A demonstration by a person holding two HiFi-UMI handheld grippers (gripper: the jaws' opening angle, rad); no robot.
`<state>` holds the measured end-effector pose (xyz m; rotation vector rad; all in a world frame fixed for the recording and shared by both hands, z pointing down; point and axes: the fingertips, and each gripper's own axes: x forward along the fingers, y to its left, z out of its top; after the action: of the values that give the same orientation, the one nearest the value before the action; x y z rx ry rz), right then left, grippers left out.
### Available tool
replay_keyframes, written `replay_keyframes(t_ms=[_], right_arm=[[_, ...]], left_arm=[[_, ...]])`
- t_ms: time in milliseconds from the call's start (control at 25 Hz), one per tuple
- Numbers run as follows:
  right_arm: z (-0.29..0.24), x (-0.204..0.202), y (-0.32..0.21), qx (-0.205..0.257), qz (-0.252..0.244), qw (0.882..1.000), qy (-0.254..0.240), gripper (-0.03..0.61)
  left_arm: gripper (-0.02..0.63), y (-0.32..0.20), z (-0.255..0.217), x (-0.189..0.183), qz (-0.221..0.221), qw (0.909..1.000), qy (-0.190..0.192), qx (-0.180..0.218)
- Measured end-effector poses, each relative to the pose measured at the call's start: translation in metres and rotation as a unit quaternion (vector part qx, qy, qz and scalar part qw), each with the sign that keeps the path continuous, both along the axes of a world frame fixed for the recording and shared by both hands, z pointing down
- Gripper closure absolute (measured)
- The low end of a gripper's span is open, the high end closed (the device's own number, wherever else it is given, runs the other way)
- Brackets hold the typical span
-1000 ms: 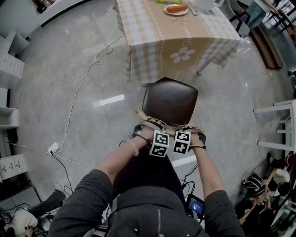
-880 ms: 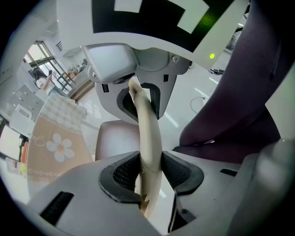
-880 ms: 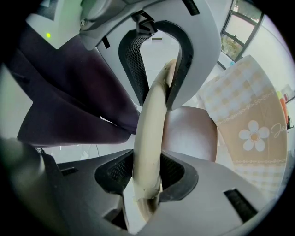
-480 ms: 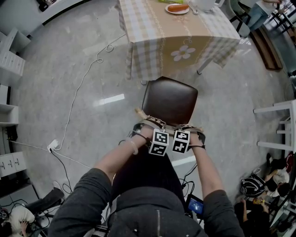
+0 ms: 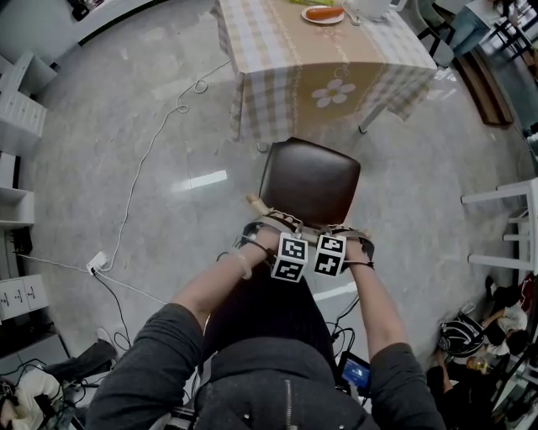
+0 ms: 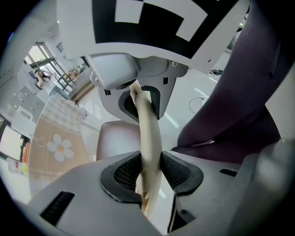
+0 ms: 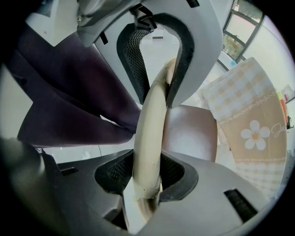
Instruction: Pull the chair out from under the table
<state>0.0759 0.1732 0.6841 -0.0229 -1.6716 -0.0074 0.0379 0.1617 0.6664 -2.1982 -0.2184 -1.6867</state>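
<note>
A chair with a dark brown seat (image 5: 309, 180) stands out on the floor in front of the table with the checked cloth (image 5: 277, 50). Its cream backrest rail (image 5: 255, 204) runs under both my hands. My left gripper (image 5: 267, 222) points steeply down; its jaws are closing, and its pads press on either side of the rail (image 6: 150, 133). In the left gripper view, the left gripper (image 6: 150, 173) has the rail between its pads. My right gripper (image 5: 340, 231) points straight down, shut on the same rail (image 7: 150, 124). In the right gripper view, the right gripper (image 7: 146, 175) clamps it too.
A white cable (image 5: 151, 147) trails over the grey floor to a power strip (image 5: 98, 267) at the left. White shelves (image 5: 17, 109) line the left edge. White furniture (image 5: 504, 227) stands at the right. A plate with food (image 5: 322, 15) sits on the table.
</note>
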Motion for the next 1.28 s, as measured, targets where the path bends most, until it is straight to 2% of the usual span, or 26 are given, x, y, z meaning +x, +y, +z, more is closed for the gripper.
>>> replay_keyframes(t_ms=[680, 800, 960, 1080, 1280], right_arm=[[0.004, 0.001, 0.026, 0.007, 0.000, 1.000, 0.006, 0.440], [0.004, 0.001, 0.024, 0.022, 0.003, 1.000, 0.004, 0.440], [0.004, 0.004, 0.028, 0.055, -0.005, 0.998, 0.008, 0.436], [0.003, 0.003, 0.030, 0.062, 0.008, 0.998, 0.001, 0.402], [-0.004, 0.001, 0.035, 0.068, 0.028, 0.997, -0.017, 0.360]], left_arm=[[0.466, 0.026, 0.004, 0.002, -0.007, 0.9999, 0.007, 0.006], [0.463, 0.025, 0.004, 0.002, -0.033, 0.9993, 0.015, 0.001], [0.442, 0.025, 0.000, 0.004, -0.094, 0.9945, 0.036, -0.029], [0.428, 0.024, -0.004, 0.004, -0.133, 0.9887, 0.055, -0.040], [0.428, 0.023, -0.010, 0.000, -0.164, 0.9837, 0.061, -0.043]])
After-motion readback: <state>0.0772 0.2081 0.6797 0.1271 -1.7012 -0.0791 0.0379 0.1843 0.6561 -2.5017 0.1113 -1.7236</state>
